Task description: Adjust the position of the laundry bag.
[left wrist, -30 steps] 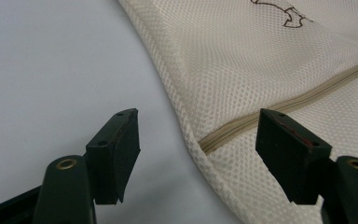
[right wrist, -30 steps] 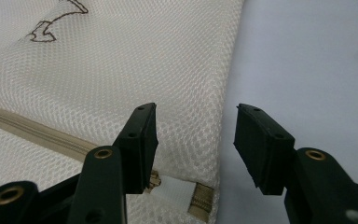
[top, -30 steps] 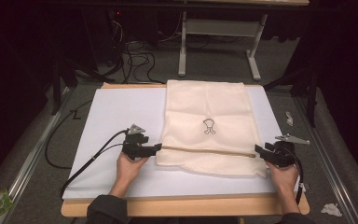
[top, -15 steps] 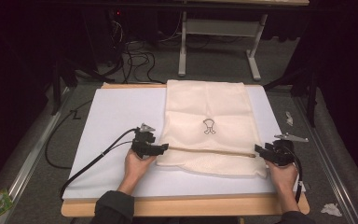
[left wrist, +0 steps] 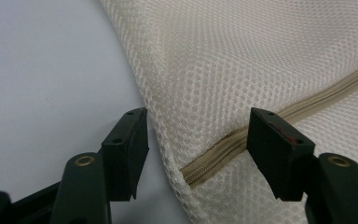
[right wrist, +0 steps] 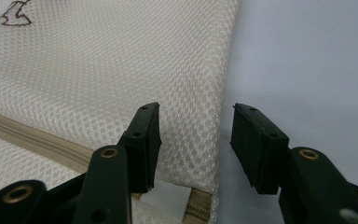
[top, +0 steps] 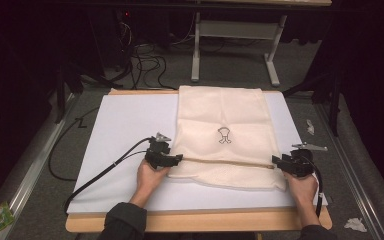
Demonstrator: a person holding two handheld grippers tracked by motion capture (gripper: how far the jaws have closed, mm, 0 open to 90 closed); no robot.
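From the high view, a cream mesh laundry bag (top: 222,135) is lying flat on the white sheet (top: 125,125) covering the worktop (top: 195,220), its zipper (top: 227,162) running across near the person's edge. What is inside the bag cannot be told. The left tongs (top: 177,159) are sitting at the zipper's left end, the right tongs (top: 276,161) at its right end.

In the left gripper view, the left tongs (left wrist: 196,149) are standing released and have just been closing, with the bag's corner and the zipper end (left wrist: 191,172) lying between the jaws, unpressed.

In the right gripper view, the right tongs (right wrist: 193,144) are also released and have just been closing, straddling the bag's side edge (right wrist: 216,140) above the zipper.
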